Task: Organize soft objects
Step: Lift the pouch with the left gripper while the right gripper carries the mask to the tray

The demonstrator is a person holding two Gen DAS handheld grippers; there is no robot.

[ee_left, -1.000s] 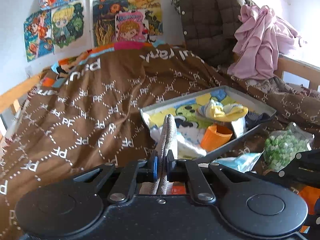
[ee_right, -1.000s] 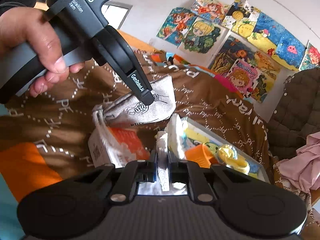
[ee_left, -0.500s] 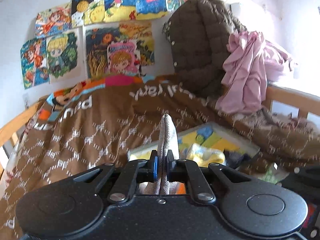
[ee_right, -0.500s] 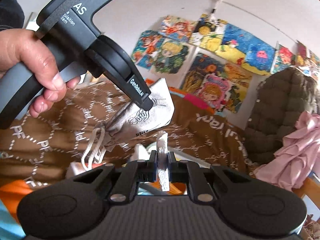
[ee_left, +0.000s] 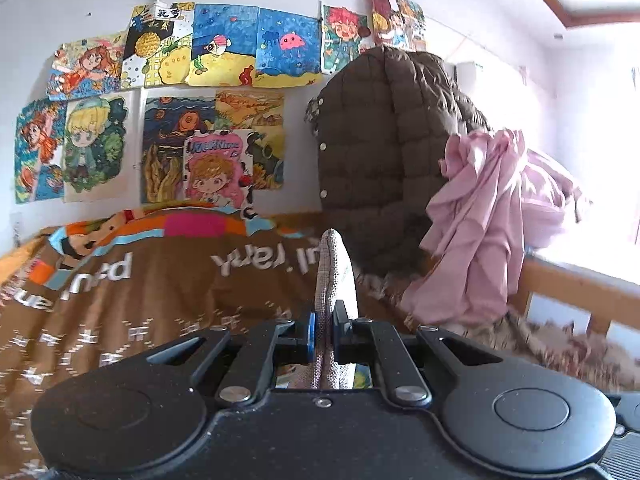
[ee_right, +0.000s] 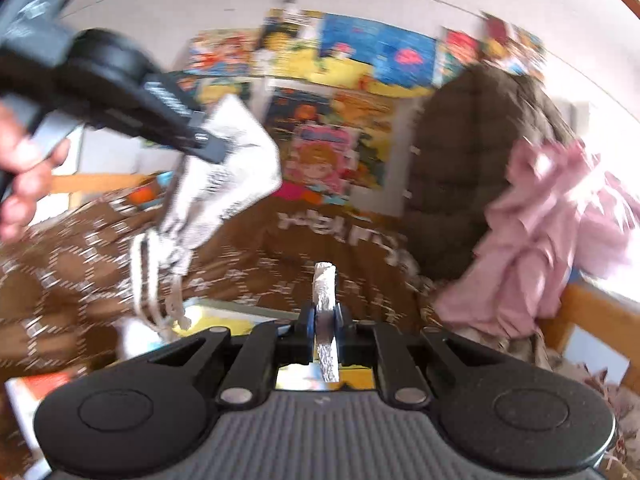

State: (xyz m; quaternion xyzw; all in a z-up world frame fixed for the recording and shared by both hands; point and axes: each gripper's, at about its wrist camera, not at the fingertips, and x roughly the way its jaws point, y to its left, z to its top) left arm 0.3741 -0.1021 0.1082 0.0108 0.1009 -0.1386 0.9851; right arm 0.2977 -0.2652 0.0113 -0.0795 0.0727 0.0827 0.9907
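Observation:
My left gripper (ee_left: 323,330) is shut on the edge of a grey woven drawstring pouch (ee_left: 334,268), which stands up between its fingers. In the right wrist view that same left gripper (ee_right: 200,140) is raised at upper left, held by a hand (ee_right: 24,168). The pale printed pouch (ee_right: 228,172) hangs from it with its cords (ee_right: 160,280) dangling above the bed. My right gripper (ee_right: 325,320) is shut on a thin silvery-white strip (ee_right: 325,284) seen edge-on; what it belongs to cannot be told.
A brown patterned quilt (ee_left: 132,300) covers the bed. A brown puffer jacket (ee_left: 380,140) and a pink garment (ee_left: 488,216) hang at the right over a wooden rail (ee_left: 568,292). A tray's edge (ee_right: 224,318) and an orange-white box (ee_right: 36,392) lie low in the right wrist view.
Both grippers have risen and tilted up, each keeping its hold. The pouch has lifted off the bed. The tray has dropped almost out of both views.

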